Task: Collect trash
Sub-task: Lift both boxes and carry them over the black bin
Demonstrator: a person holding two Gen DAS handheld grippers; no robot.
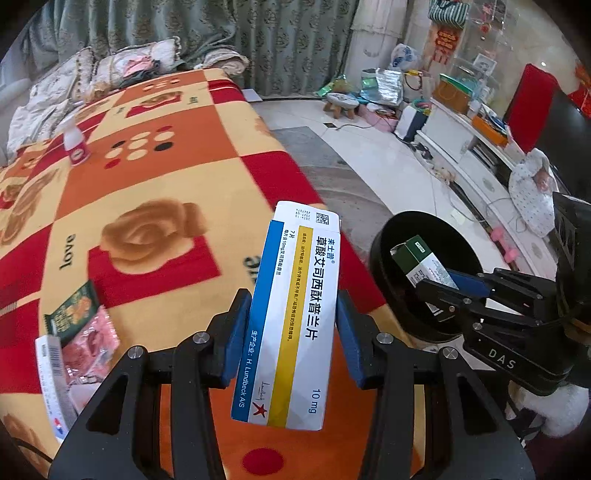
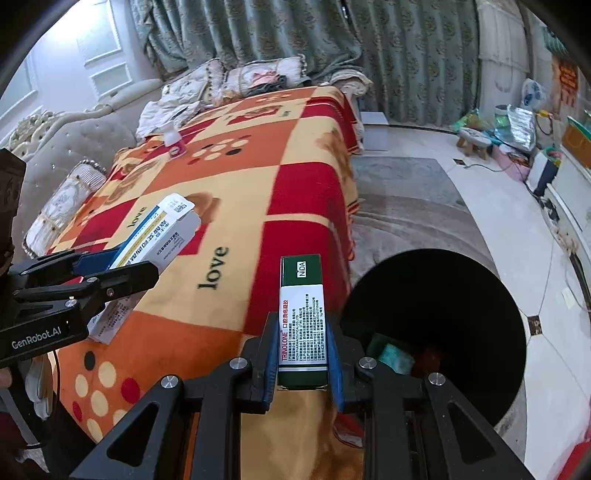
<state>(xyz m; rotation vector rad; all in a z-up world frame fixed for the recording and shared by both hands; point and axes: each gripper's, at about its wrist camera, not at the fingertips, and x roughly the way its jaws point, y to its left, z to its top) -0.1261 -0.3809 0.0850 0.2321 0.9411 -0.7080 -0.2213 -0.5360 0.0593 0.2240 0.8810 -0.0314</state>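
- Left claw is clamped on a white medicine box with blue and yellow stripes, blue pads pressing both long sides, box sticking up out of the jaws.
- Right claw is squeezed narrow around a slim green carton with a white label that reads TRINOLONE. That one's also standing up between the pads.
- Both are held over the near end of the blanket-covered surface, just beside the black bin. In the left view the green carton sits right in front of the bin's mouth.
- Still lying on the blanket: a green snack wrapper, a crumpled pink wrapper touching it, and a flat white carton at the edge. Farther back there's a small white bottle with a red label, standing upright, well apart from the rest.
- The bin is round, black, sitting on the floor against the blanket's edge. Something teal-green is down inside, can't tell what it is.
- Blanket is red, orange and cream squares with roses, dots and "love" printed on it.
- Room: green patterned curtains behind, cushions piled at the far end, pale glossy tiled floor, grey rug, little stool and bags in the corner.
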